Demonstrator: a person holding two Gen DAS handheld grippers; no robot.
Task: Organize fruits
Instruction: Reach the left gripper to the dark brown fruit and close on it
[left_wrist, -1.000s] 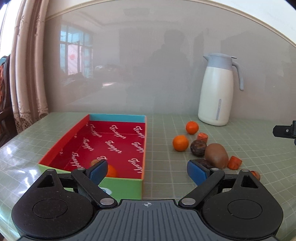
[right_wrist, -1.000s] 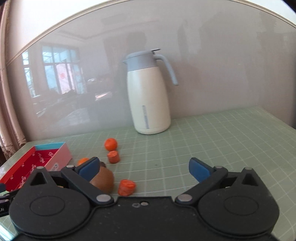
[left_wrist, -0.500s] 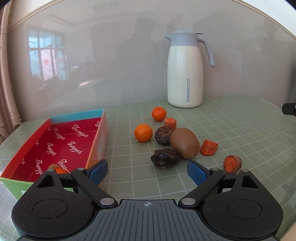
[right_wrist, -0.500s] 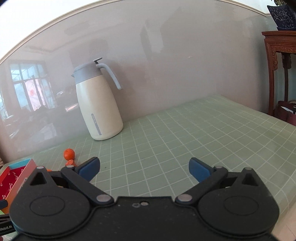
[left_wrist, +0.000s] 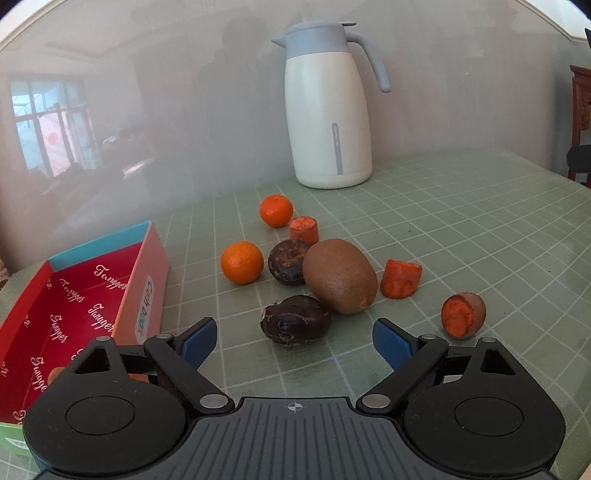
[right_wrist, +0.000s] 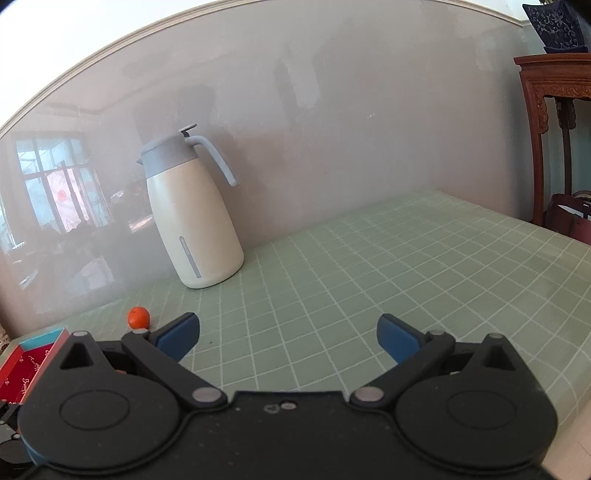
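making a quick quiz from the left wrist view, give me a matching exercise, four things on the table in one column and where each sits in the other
Things:
1. brown fuzzy kiwi
2. white thermos jug with grey lid
3. red open cardboard box
4. dark wrinkled fruit nearest the camera

Places:
A. at the left edge of the table
B. upright by the back wall
C. just ahead of the open left gripper
D. middle of the fruit cluster, beside a cut carrot piece

Pairs: 1-D, 2-B, 3-A, 4-C
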